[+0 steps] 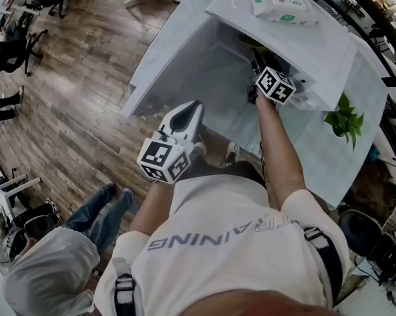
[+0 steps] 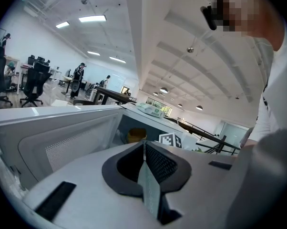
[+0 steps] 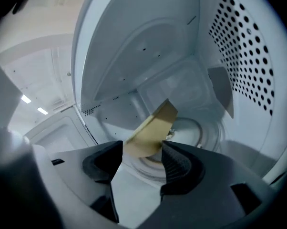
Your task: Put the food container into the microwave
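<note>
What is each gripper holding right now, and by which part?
Right gripper grips the tan food container by its near edge, inside the microwave; left gripper holds nothing.

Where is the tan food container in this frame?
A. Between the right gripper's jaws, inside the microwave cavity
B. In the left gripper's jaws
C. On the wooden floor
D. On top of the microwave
A: the right gripper view shows the food container tilted between the jaws of the right gripper, above the turntable inside the microwave; the left gripper is shut, empty.
</note>
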A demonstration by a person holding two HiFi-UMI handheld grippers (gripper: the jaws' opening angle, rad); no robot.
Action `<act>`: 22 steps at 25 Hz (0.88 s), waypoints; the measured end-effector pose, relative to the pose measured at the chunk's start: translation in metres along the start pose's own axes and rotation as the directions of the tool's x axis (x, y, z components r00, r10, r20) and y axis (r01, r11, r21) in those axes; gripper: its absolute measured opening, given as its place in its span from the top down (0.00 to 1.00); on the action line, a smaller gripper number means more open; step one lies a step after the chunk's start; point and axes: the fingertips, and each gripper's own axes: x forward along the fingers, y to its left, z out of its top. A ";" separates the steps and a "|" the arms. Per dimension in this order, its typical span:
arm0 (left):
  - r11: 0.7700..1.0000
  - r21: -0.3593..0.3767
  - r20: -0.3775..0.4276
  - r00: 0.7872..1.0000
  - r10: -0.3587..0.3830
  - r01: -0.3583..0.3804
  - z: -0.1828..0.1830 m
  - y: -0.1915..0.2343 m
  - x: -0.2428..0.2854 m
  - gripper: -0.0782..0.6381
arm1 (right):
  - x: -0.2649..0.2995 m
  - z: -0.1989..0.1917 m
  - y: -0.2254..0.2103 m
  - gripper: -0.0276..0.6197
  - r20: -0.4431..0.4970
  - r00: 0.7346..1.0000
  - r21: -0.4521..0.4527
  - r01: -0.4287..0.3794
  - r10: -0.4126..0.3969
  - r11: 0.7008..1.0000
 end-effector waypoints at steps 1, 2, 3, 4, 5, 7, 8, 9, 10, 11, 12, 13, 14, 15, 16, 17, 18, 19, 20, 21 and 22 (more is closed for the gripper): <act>1.000 0.000 0.000 1.000 0.001 -0.001 0.000 0.000 -0.001 0.83 | 0.000 -0.003 -0.001 0.54 -0.019 1.000 -0.032 0.009 -0.010 0.999; 1.000 0.000 -0.001 1.000 0.002 -0.002 0.000 -0.001 -0.002 0.83 | 0.000 -0.006 -0.002 0.55 -0.036 0.999 -0.059 0.018 -0.020 0.998; 1.000 -0.001 -0.002 1.000 0.003 -0.003 -0.001 -0.001 -0.002 0.83 | 0.000 -0.009 -0.003 0.55 -0.050 0.998 -0.079 0.025 -0.029 0.997; 1.000 -0.003 -0.003 1.000 0.004 -0.004 -0.001 -0.001 -0.003 0.83 | 0.000 -0.011 -0.003 0.56 -0.060 0.998 -0.092 0.030 -0.036 0.995; 1.000 -0.004 -0.003 1.000 0.005 -0.005 -0.001 -0.001 -0.003 0.83 | -0.001 -0.013 -0.004 0.57 -0.069 0.997 -0.101 0.035 -0.042 0.994; 1.000 -0.005 -0.002 1.000 0.006 -0.006 -0.001 -0.002 -0.004 0.83 | -0.003 -0.016 -0.004 0.60 -0.085 0.995 -0.121 0.041 -0.051 0.992; 1.000 -0.004 0.000 1.000 0.006 -0.006 -0.001 -0.002 -0.004 0.83 | -0.005 -0.017 -0.002 0.63 -0.091 0.994 -0.136 0.040 -0.053 0.990; 1.000 -0.002 0.002 1.000 0.007 -0.007 0.000 -0.003 -0.005 0.83 | -0.007 -0.017 0.000 0.66 -0.096 0.994 -0.155 0.037 -0.052 0.987; 1.000 -0.001 0.004 1.000 0.009 -0.009 0.000 -0.003 -0.005 0.83 | -0.010 -0.017 0.002 0.69 -0.101 0.994 -0.177 0.030 -0.049 0.984; 1.000 0.001 0.006 1.000 0.011 -0.011 0.001 -0.004 -0.005 0.83 | -0.014 -0.017 0.005 0.73 -0.104 0.994 -0.198 0.023 -0.044 0.980; 1.000 0.002 0.008 1.000 0.014 -0.014 0.002 -0.004 -0.006 0.83 | -0.018 -0.017 0.009 0.77 -0.105 0.994 -0.218 0.015 -0.039 0.976; 1.000 0.004 0.011 1.000 0.017 -0.017 0.003 -0.005 -0.006 0.83 | -0.023 -0.016 0.012 0.78 -0.106 0.994 -0.237 0.007 -0.033 0.971; 1.000 0.007 0.015 1.000 0.018 -0.018 0.005 -0.006 -0.006 0.83 | -0.028 -0.015 0.015 0.80 -0.107 0.994 -0.256 -0.001 -0.027 0.967; 1.000 0.010 0.019 1.000 0.019 -0.019 0.006 -0.007 -0.006 0.83 | -0.033 -0.013 0.018 0.82 -0.107 0.994 -0.275 -0.009 -0.022 0.961; 1.000 0.014 0.023 1.000 0.019 -0.020 0.008 -0.009 -0.006 0.83 | -0.039 -0.011 0.021 0.84 -0.107 0.994 -0.291 -0.015 -0.017 0.956; 1.000 0.019 0.027 0.999 0.020 -0.021 0.009 -0.011 -0.005 0.83 | -0.044 -0.009 0.024 0.86 -0.106 0.994 -0.305 -0.022 -0.011 0.952; 0.999 0.023 0.032 0.999 0.022 -0.022 0.010 -0.014 -0.005 0.83 | -0.051 -0.006 0.028 0.88 -0.104 0.995 -0.318 -0.031 -0.002 0.948; 0.999 0.027 0.036 0.999 0.023 -0.024 0.011 -0.016 -0.006 0.83 | -0.057 -0.004 0.031 0.89 -0.102 0.995 -0.329 -0.041 0.007 0.944; 0.999 0.030 0.041 0.999 0.026 -0.027 0.012 -0.018 -0.006 0.83 | -0.065 -0.001 0.035 0.90 -0.100 0.995 -0.339 -0.052 0.019 0.939; 0.999 0.033 0.046 0.999 0.028 -0.029 0.013 -0.021 -0.006 0.83 | -0.073 0.002 0.038 0.90 -0.098 0.995 -0.349 -0.064 0.032 0.935; 0.999 0.036 0.051 0.998 0.030 -0.032 0.014 -0.024 -0.006 0.83 | -0.081 0.005 0.042 0.91 -0.096 0.994 -0.356 -0.078 0.046 0.931</act>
